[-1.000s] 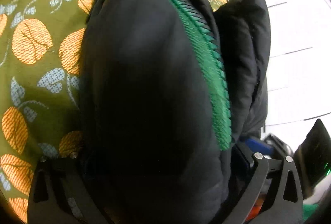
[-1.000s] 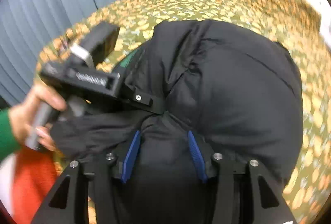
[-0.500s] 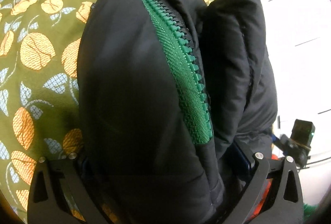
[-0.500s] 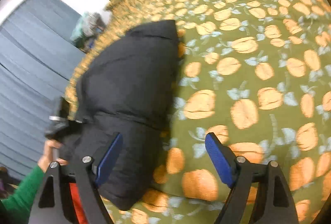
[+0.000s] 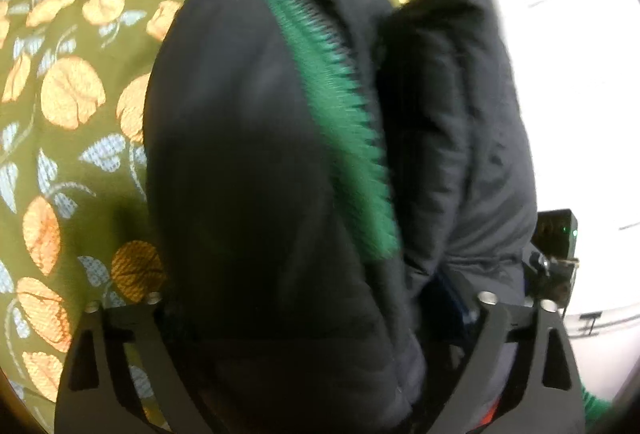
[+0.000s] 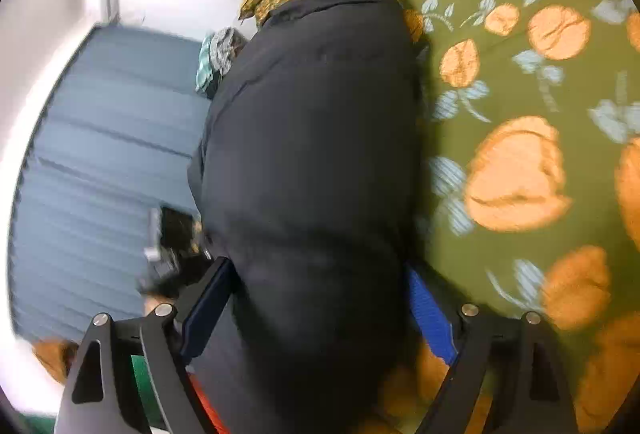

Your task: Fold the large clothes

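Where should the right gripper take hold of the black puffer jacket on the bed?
Probably the near padded end of the black puffer jacket, straddling it from the bed's edge. The right gripper, jaws just opened wide, already flanks that thick fold. Avoid the green zipper.

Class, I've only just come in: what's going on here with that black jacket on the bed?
A person holding a gripper in each hand is folding a puffy black jacket with a green zipper on a flower-patterned bedspread. The left gripper has a thick fold of the jacket bunched between its jaws. The right gripper has just been opening its jaws; they now stand wide on either side of the jacket's bulk, and whether they press it is unclear.
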A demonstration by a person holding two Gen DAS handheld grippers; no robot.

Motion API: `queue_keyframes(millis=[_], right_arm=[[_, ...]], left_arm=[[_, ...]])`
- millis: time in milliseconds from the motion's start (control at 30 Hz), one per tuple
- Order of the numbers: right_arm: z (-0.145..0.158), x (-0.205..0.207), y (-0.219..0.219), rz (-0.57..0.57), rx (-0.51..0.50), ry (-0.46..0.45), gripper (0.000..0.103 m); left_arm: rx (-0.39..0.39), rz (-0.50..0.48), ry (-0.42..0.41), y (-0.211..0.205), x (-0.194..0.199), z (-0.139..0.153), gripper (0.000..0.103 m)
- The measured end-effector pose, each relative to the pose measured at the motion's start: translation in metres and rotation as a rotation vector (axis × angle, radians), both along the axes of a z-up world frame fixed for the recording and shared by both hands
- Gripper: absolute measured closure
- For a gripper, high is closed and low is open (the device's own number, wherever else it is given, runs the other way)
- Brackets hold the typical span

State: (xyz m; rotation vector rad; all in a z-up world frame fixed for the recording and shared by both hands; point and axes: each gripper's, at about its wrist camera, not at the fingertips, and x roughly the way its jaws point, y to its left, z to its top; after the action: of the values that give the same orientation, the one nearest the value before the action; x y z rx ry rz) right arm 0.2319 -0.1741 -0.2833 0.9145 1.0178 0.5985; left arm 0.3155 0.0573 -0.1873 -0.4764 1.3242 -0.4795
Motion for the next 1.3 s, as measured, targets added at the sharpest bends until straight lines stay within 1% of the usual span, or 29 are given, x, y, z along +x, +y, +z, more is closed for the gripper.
queue_keyframes(millis=[33,67,100,133,167,233,333,467,533,600,700,767,833,900,933,1033,1067,1167,1233,1300], right_arm=[[-0.001,0.009,0.005,0.001,-0.016,0.019,0.017],[-0.001,0.016,0.011,0.017,-0.050,0.023,0.019],[0.003,0.020,0.017,0.035,-0.099,0.012,0.027],[0.012,0.021,0.025,0.054,-0.168,-0.012,0.033],[0.024,0.020,0.032,0.073,-0.229,-0.042,0.035],[0.047,0.013,0.047,0.110,-0.332,-0.126,0.039],[0.074,-0.001,0.060,0.141,-0.377,-0.251,0.040],[0.104,-0.015,0.067,0.153,-0.399,-0.366,0.041],[0.117,-0.021,0.066,0.160,-0.404,-0.406,0.041],[0.135,-0.025,0.060,0.167,-0.407,-0.451,0.041],[0.155,-0.022,0.053,0.164,-0.403,-0.515,0.041],[0.168,-0.013,0.046,0.159,-0.394,-0.544,0.041],[0.175,0.000,0.041,0.159,-0.389,-0.564,0.041],[0.181,0.020,0.030,0.162,-0.386,-0.584,0.041],[0.183,0.030,0.024,0.164,-0.384,-0.593,0.041],[0.179,0.077,0.010,0.170,-0.384,-0.599,0.041],[0.175,0.091,0.005,0.170,-0.389,-0.598,0.041],[0.162,0.129,-0.013,0.163,-0.394,-0.575,0.041],[0.150,0.145,-0.024,0.162,-0.398,-0.550,0.041],[0.127,0.167,-0.040,0.160,-0.404,-0.495,0.041]], left_arm=[[-0.009,0.018,0.004,0.001,0.000,-0.002,0.007],[-0.005,0.028,-0.003,-0.001,-0.001,0.001,0.015],[0.002,0.028,-0.016,-0.004,-0.003,0.006,0.021],[0.034,0.022,-0.043,-0.010,-0.007,0.018,0.031],[0.062,0.013,-0.061,-0.014,-0.011,0.025,0.040],[0.124,0.011,-0.105,-0.025,-0.019,0.047,0.049],[0.158,0.021,-0.158,-0.032,-0.032,0.067,0.051],[0.152,0.035,-0.213,-0.039,-0.050,0.096,0.052],[0.153,0.036,-0.240,-0.044,-0.055,0.113,0.052],[0.149,0.035,-0.265,-0.041,-0.057,0.131,0.052],[0.143,0.032,-0.311,-0.049,-0.051,0.159,0.052],[0.146,0.031,-0.341,-0.051,-0.039,0.176,0.052],[0.150,0.034,-0.369,-0.061,-0.020,0.191,0.052],[0.152,0.039,-0.386,-0.063,-0.010,0.192,0.052],[0.150,0.044,-0.392,-0.069,0.004,0.195,0.052],[0.145,0.051,-0.389,-0.079,0.035,0.191,0.052],[0.143,0.052,-0.385,-0.080,0.043,0.184,0.052],[0.144,0.043,-0.364,-0.100,0.077,0.167,0.052],[0.146,0.032,-0.333,-0.118,0.097,0.146,0.052],[0.151,0.024,-0.303,-0.132,0.108,0.122,0.049]])
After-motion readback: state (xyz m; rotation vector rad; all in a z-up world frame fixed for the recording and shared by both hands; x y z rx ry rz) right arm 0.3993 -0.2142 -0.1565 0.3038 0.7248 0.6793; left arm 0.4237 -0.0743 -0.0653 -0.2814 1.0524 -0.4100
